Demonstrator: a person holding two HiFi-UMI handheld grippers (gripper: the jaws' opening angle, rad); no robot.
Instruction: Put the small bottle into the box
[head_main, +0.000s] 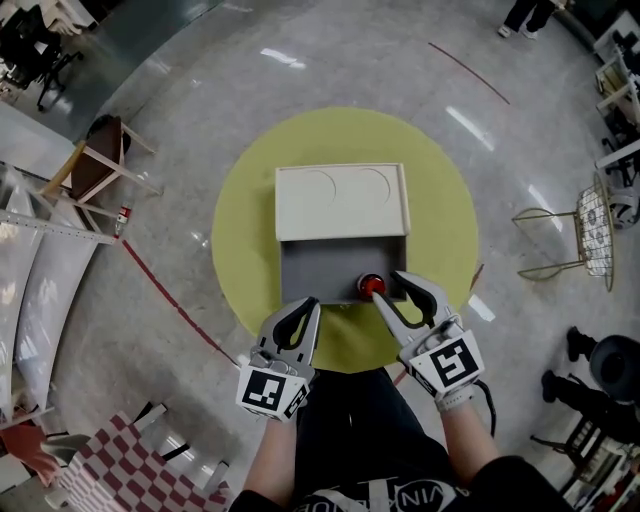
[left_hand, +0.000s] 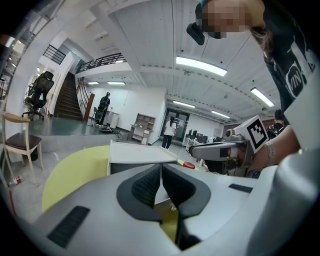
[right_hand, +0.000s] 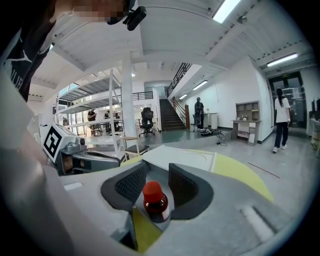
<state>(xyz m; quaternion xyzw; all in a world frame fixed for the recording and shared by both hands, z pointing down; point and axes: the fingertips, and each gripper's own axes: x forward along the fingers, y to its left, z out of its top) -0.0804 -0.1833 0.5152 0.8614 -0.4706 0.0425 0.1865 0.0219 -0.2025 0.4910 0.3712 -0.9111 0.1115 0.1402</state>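
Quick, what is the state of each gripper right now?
Left gripper: closed, empty.
Right gripper: open; small bottle stands between its jaws, not gripped.

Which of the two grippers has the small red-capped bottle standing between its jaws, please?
The right gripper: the small bottle stands between its open jaws, with the pads not pressing it. The left gripper has its jaws closed together on nothing.

Round yellow table (head_main: 243, 262) carries the open box (head_main: 340, 200)
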